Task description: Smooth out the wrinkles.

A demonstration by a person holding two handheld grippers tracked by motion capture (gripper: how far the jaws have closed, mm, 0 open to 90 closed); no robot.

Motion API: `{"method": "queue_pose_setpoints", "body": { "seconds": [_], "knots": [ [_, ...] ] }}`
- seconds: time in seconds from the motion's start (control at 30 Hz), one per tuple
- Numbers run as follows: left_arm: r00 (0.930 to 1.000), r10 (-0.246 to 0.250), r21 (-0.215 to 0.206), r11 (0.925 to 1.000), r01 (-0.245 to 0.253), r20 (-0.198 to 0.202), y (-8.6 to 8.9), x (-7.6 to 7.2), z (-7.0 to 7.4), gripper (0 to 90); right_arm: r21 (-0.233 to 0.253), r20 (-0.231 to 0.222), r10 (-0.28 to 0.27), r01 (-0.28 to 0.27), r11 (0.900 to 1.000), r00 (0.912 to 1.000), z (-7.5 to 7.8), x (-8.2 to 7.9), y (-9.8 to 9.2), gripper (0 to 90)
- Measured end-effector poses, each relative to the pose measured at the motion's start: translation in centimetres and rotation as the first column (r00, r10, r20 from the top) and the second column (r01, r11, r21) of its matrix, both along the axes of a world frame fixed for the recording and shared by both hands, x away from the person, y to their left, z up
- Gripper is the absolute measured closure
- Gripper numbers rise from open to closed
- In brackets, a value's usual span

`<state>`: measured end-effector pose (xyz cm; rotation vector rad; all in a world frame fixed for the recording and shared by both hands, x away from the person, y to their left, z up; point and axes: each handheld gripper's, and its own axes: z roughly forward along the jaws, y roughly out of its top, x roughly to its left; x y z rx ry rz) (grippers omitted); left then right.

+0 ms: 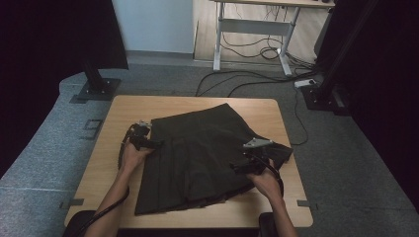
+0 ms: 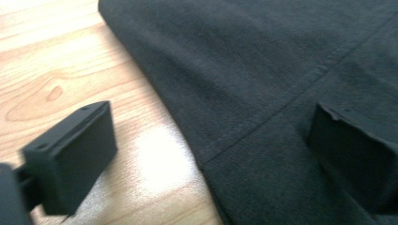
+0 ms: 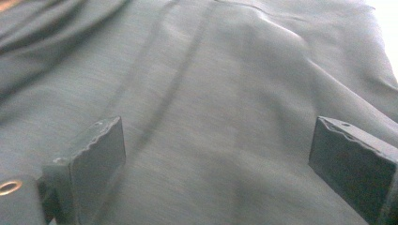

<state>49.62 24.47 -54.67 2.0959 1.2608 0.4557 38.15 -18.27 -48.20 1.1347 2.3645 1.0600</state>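
No text, label, brand, number or sign can be read anywhere. The dark skirt point(image 1: 202, 153) on the table point(image 1: 123, 111) shows plain cloth with only a stitched seam, and the black jaws in both gripper views carry no markings.

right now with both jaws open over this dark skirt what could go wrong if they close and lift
The left hand-held gripper straddles the dark skirt's side edge, one jaw over bare table, so it might pinch only a thin hem and slip off. The right hand-held gripper sits over flat mid-fabric with no fold between its jaws, so it may catch a single layer or nothing. Uneven grips could skew the skirt.
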Motion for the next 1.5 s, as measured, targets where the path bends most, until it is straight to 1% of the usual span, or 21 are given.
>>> {"method": "queue_pose_setpoints", "body": {
  "seconds": [0.2,0.37,0.4,0.43,0.47,0.5,0.53,0.57,0.6,0.7,0.73,0.77,0.8,0.83,0.87,0.9,1.1,1.13,1.2,1.33,1.5],
  "knots": [
    [1.0,0.006,-0.002,1.0,-0.006,0.003,-0.1,-0.1,0.0,7.4,-0.003,-0.014,0.113,-0.113,0.994,0.9935,0.5,-0.4,4.1,2.6],
    [0.9999,0.017,0.002,0.9999,-0.017,-0.001,-0.1,-0.1,0.0,5.9,-0.009,-0.022,0.215,-0.215,0.977,0.9764,0.6,-0.9,8.1,1.8],
    [0.9997,0.023,0.004,0.9997,-0.023,-0.003,-0.1,-0.1,0.0,3.7,-0.003,-0.03,0.254,-0.254,0.967,0.9667,0.7,-1.2,9.7,1.4],
    [0.9996,0.029,0.006,0.9996,-0.028,-0.006,-0.1,-0.1,0.0,3.7,-0.003,-0.03,0.254,-0.254,0.967,0.9667,0.7,-1.2,9.7,1.4],
    [0.9995,0.032,0.006,0.9995,-0.032,-0.009,-0.1,0.0,-0.1,1.6,0.017,-0.047,0.3,-0.299,0.954,0.9529,0.6,-1.4,11.3,1.1],
    [0.9994,0.033,0.007,0.9994,-0.033,-0.01,-0.1,0.0,-0.1,1.6,0.017,-0.047,0.3,-0.299,0.954,0.9529,0.6,-1.4,11.3,1.1],
    [0.9994,0.033,0.008,0.9994,-0.033,-0.011,-0.1,0.0,-0.1,0.6,0.034,-0.059,0.34,-0.339,0.94,0.9385,0.5,-1.6,12.9,0.6],
    [0.9993,0.035,0.009,0.9993,-0.035,-0.013,-0.1,0.0,-0.1,0.6,0.034,-0.059,0.34,-0.339,0.94,0.9385,0.5,-1.6,12.9,0.6],
    [0.9994,0.033,0.009,0.9994,-0.033,-0.014,-0.1,0.0,-0.1,0.0,0.035,-0.066,0.374,-0.373,0.927,0.925,0.3,-1.8,14.4,0.4],
    [0.9994,0.033,0.009,0.9994,-0.032,-0.015,-0.1,0.0,-0.1,0.0,0.03,-0.071,0.401,-0.4,0.916,0.9132,0.1,-2.0,15.8,0.3],
    [0.9994,0.033,0.009,0.9994,-0.033,-0.015,-0.1,0.0,-0.1,0.0,0.027,-0.078,0.427,-0.426,0.904,0.9008,-0.1,-2.3,17.1,0.3],
    [0.9994,0.033,0.009,0.9994,-0.033,-0.015,-0.1,0.0,-0.1,0.0,0.027,-0.078,0.427,-0.426,0.904,0.9008,-0.1,-2.3,17.1,0.3],
    [0.9993,0.033,0.007,0.9994,-0.033,-0.014,-0.1,0.0,-0.1,0.0,0.022,-0.081,0.452,-0.452,0.892,0.8881,-0.3,-2.6,18.3,0.4],
    [0.9993,0.033,0.007,0.9994,-0.033,-0.014,-0.1,0.0,-0.1,0.0,0.022,-0.081,0.452,-0.452,0.892,0.8881,-0.3,-2.6,18.3,0.4],
    [0.9993,0.034,0.008,0.9994,-0.034,-0.015,-0.1,0.0,-0.1,0.0,0.019,-0.084,0.473,-0.473,0.881,0.8769,-0.6,-2.9,19.4,0.4],
    [0.9993,0.034,0.008,0.9994,-0.034,-0.015,-0.1,0.0,-0.1,0.0,0.019,-0.084,0.473,-0.473,0.881,0.8769,-0.6,-2.9,19.4,0.4],
    [0.9993,0.034,0.008,0.9994,-0.034,-0.015,-0.1,0.0,-0.1,0.0,-0.012,-0.107,0.523,-0.527,0.85,0.8456,-1.9,-4.0,22.1,1.0],
    [0.9993,0.034,0.008,0.9994,-0.034,-0.015,-0.1,0.0,-0.1,0.0,-0.016,-0.114,0.539,-0.544,0.839,0.8343,-2.4,-4.4,23.0,1.4],
    [0.9993,0.034,0.008,0.9994,-0.034,-0.015,-0.1,0.0,-0.1,0.0,-0.016,-0.118,0.545,-0.55,0.835,0.8303,-2.6,-4.5,23.2,1.4],
    [0.9993,0.034,0.008,0.9994,-0.034,-0.014,-0.1,0.0,-0.1,0.0,-0.03,-0.144,0.571,-0.58,0.814,0.8083,-4.2,-5.5,24.9,1.9],
    [0.9993,0.034,0.007,0.9994,-0.034,-0.015,-0.1,0.0,-0.1,0.0,-0.034,-0.166,0.583,-0.596,0.803,0.7953,-5.4,-6.0,25.8,1.7]
  ]
}}
